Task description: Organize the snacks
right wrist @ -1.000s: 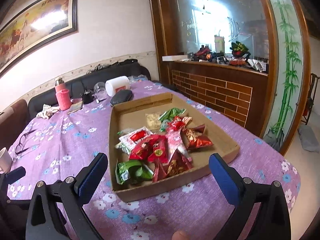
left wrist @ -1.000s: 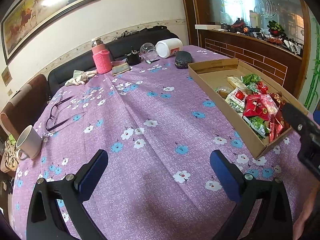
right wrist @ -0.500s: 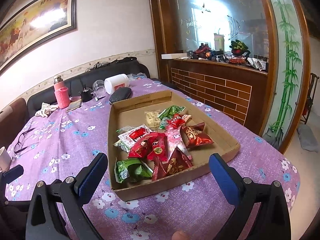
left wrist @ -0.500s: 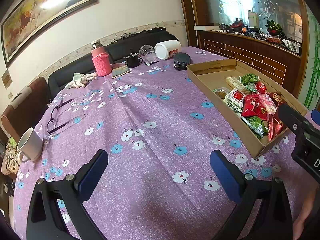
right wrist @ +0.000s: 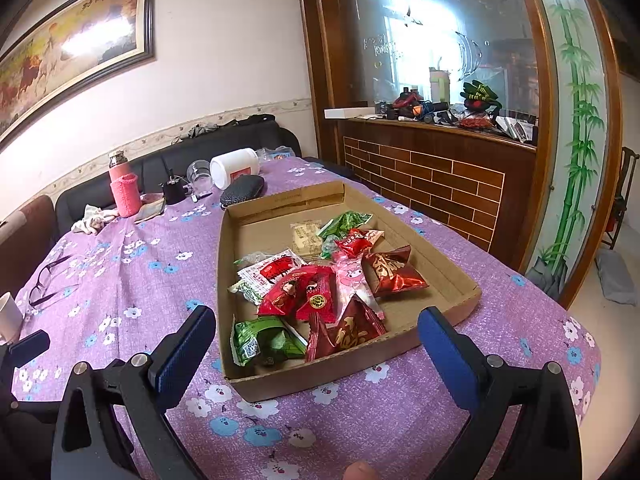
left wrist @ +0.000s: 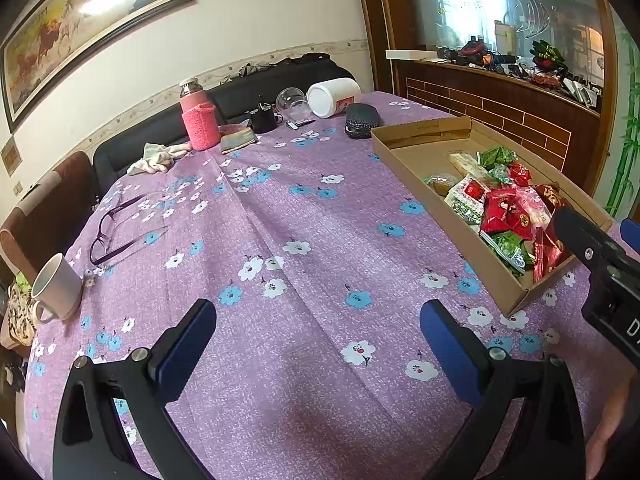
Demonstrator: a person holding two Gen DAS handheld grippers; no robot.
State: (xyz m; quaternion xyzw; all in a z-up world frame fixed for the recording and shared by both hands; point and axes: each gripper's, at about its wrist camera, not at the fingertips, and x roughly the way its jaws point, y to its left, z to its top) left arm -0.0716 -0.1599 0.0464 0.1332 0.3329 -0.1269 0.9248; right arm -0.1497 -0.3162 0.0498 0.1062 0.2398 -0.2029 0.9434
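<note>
A shallow cardboard tray lies on the purple flowered tablecloth and holds several wrapped snacks in a loose heap: red packets, green packets, a pink one and a pale bar. My right gripper hangs open just before the tray's near edge, nothing between its fingers. My left gripper is open over bare cloth, left of the tray. The right gripper's black body shows at the left wrist view's right edge.
At the far end of the table stand a pink flask, a white jar on its side, a clear cup, a dark pouch and a cloth. Glasses and a white mug lie at left. A brick counter is right.
Both grippers have drifted slightly; the tray looks a little farther off in the right wrist view. Both stay open and nothing was picked up.
</note>
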